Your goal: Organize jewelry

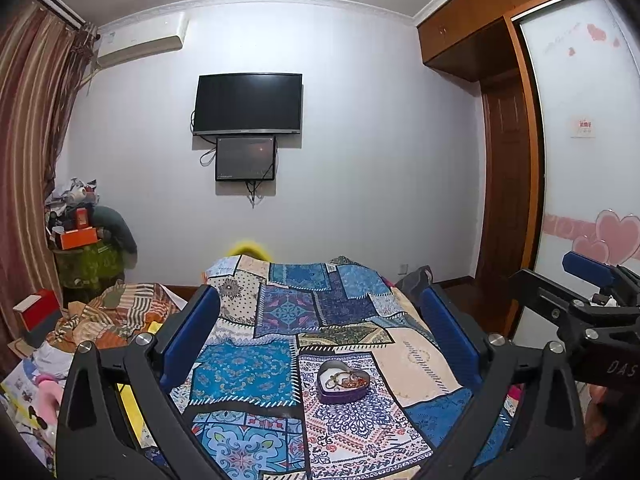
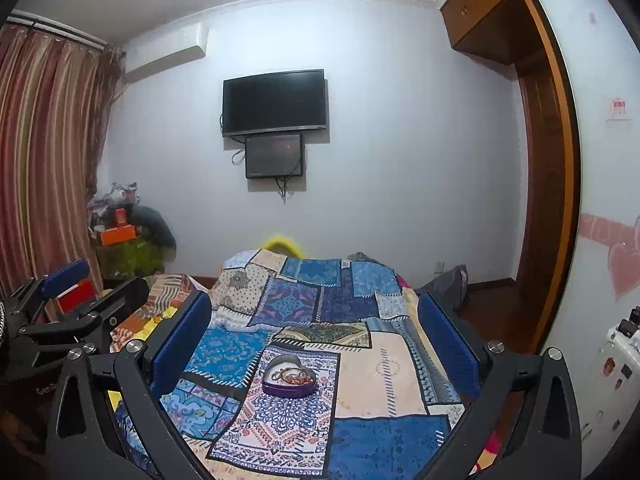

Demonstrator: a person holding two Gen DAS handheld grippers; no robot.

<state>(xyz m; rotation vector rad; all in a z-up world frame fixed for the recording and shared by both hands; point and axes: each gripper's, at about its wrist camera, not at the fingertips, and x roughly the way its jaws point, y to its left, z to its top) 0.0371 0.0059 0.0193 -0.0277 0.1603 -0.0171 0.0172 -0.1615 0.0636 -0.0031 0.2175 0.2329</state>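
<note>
A purple heart-shaped tin (image 1: 343, 386) sits on a blue patchwork cloth (image 1: 280, 312); it holds a tangle of jewelry (image 1: 347, 380) with gold chains and reddish beads. It also shows in the right wrist view (image 2: 289, 380), with the jewelry (image 2: 291, 376) inside. My left gripper (image 1: 320, 304) is open and empty, held above and short of the tin. My right gripper (image 2: 316, 312) is open and empty, likewise above the tin. The right gripper also shows at the right edge of the left view (image 1: 588, 304), the left gripper at the left edge of the right view (image 2: 72, 296).
The cloth (image 2: 360, 360) covers a raised surface. Striped fabric (image 1: 116, 312), a red box (image 1: 36, 308) and papers lie left of it. A cluttered stand (image 1: 84, 240) is by the curtain (image 1: 28, 140). A TV (image 1: 248, 104) hangs on the far wall; a wardrobe (image 1: 508, 160) stands at the right.
</note>
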